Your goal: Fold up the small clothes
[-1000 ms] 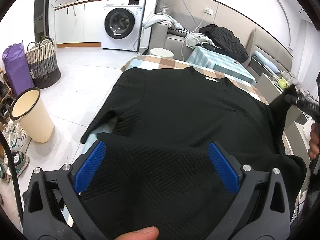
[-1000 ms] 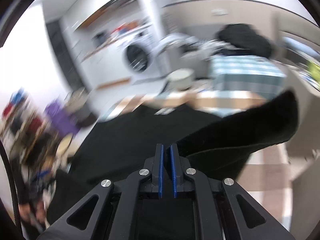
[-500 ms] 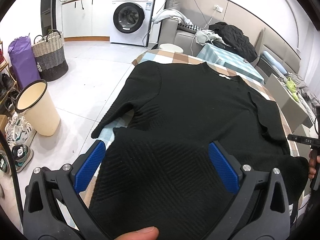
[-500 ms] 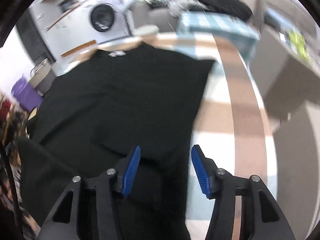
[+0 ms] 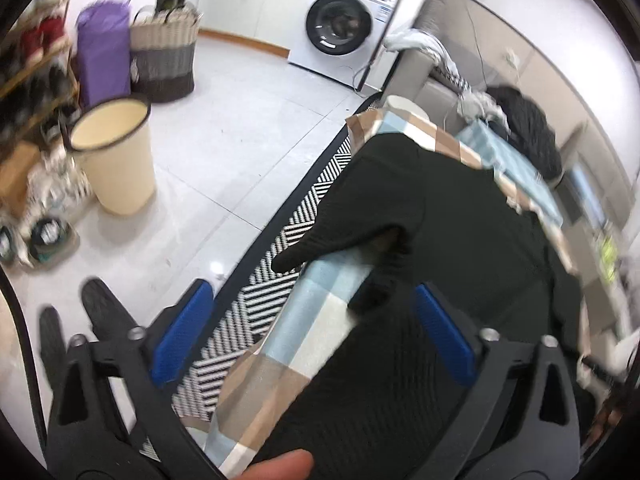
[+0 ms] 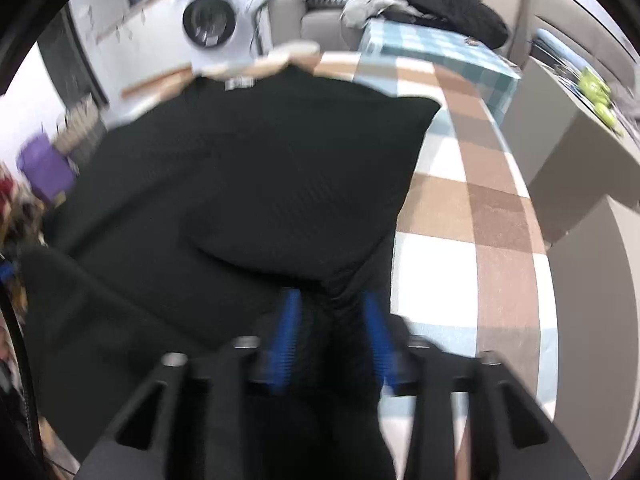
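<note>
A black textured sweater lies spread on a checked table. Its left sleeve hangs over the table's left edge. My left gripper is open and empty over the table's left edge, near the sweater's hem. In the right wrist view the right sleeve lies folded across the sweater's body. My right gripper is open, its blue pads either side of the sweater's lower right edge, holding nothing.
A striped rug runs beside the table. A cream bin, a woven basket and a purple bag stand on the floor at left. A washing machine is at the back. A grey box stands right of the table.
My right gripper let go of the right sleeve, which now lies folded over the body, and dropped to the lower right edge. My left gripper swung left toward the table's edge.
</note>
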A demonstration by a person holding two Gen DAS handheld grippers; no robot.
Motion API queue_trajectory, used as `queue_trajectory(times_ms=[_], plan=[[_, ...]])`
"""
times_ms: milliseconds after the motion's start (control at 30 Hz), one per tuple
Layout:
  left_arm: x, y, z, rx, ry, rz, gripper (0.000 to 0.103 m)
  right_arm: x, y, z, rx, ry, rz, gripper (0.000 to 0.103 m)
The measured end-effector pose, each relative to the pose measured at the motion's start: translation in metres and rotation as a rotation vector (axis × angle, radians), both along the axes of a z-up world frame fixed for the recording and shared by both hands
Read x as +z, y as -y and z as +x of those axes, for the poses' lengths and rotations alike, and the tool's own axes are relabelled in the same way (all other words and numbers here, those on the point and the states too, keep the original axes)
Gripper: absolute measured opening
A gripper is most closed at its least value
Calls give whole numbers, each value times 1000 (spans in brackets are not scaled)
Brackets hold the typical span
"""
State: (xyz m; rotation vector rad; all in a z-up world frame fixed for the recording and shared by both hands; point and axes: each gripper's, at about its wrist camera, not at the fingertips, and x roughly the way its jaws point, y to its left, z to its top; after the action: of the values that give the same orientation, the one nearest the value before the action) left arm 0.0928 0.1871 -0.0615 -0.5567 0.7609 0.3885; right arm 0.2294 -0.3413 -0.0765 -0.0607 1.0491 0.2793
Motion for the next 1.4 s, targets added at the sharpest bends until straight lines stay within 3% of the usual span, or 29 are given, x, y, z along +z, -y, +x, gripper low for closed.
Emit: queue_trajectory(times_ms=[67,200,267,500,700,767,800,867,933,1067,1167,1200,1300,1400], plan=[[-6,-12,3,-3,16,-63,75,13,5,-13,-20,34,93,51],[-33,-40,15,27,38,-260,66,36,9,-44,-71,94,204,62],[-48,-53,19,50,47,-367,65,41,12,-56,-94,100,277,63],[-91,-81,42,68,69,-612,65,39,4,-76,-164,81,325,64],[-121,-94,67,87,70,-713,65,36,11,-75,-210,70,346,64],[-127,-98,76,110,64,-718,56,36,11,-77,-213,75,346,64],[-130,-100,79,141,66,-709,50,36,12,-77,-215,76,346,64],[-130,-102,84,167,68,-688,24,35,12,-79,-218,73,353,64],[-124,-101,87,178,93,-637,5,33,12,-79,-221,68,352,64],[-89,-92,96,185,121,-438,4,26,16,-79,-227,56,352,64],[-40,-65,110,130,172,-207,3,25,20,-81,-230,61,359,64],[-27,-55,113,110,183,-162,2,26,22,-82,-230,63,361,64],[27,1,147,-58,258,1,2,26,28,-86,-234,71,373,64],[53,59,176,-281,293,28,2,26,40,-89,-244,73,392,64]])
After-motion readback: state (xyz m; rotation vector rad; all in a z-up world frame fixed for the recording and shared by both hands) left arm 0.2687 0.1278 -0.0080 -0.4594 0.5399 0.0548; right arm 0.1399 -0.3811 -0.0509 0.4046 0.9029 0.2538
